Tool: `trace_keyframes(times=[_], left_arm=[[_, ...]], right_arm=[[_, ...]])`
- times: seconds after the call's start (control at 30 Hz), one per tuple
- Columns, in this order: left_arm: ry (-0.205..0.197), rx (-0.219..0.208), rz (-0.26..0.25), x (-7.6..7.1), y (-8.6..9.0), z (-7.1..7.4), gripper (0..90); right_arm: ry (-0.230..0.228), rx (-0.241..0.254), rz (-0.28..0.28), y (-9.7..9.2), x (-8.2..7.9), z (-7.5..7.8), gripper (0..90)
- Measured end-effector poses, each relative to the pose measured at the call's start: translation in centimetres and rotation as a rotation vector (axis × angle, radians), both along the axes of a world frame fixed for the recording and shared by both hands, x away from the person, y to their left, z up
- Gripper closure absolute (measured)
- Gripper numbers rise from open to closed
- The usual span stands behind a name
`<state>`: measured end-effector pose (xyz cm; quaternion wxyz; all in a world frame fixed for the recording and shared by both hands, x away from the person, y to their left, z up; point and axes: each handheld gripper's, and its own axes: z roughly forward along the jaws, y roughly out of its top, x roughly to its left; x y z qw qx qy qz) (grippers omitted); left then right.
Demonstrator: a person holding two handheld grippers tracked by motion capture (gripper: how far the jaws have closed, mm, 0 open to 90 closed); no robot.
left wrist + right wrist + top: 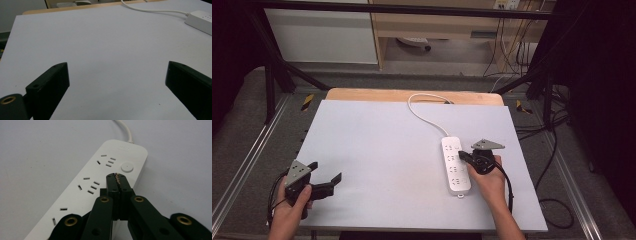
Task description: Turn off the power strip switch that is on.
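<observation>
A white power strip (455, 165) lies on the pale grey table top (377, 150), right of centre, with its white cable (424, 112) running to the far edge. My right gripper (460, 155) is shut with nothing between its jaws, and its tips hover over the strip's right side. In the right gripper view the closed tips (116, 176) sit just below the strip's round button (126, 167), beside several sockets on the power strip (87, 195). My left gripper (326, 173) stands wide open and empty near the table's front left corner. Its two fingers (48, 85) frame bare table.
A wooden strip (412, 95) borders the table's far edge. Black frame bars and loose cables (557, 150) run along the floor at the right. The power strip's end (200, 21) and its cable (150, 10) lie far ahead of the left gripper.
</observation>
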<state>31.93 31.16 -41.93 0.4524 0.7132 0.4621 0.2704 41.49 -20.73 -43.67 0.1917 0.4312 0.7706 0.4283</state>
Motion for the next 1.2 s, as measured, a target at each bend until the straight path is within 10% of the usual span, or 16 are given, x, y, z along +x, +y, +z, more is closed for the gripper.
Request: trace_keyframes(times=[0.7, 1.2], left_arm=[[-0.001, 0.0, 0.0, 0.0, 0.0, 0.0, 5.1], [0.0, -0.002, 0.004, 0.0, 0.1, 0.0, 5.1]], right_arm=[[-0.044, 0.04, 0.001, 0.0, -0.5, 1.6, 90.0], [-0.075, 0.093, -0.026, 0.0, -0.5, 2.6, 42.8]])
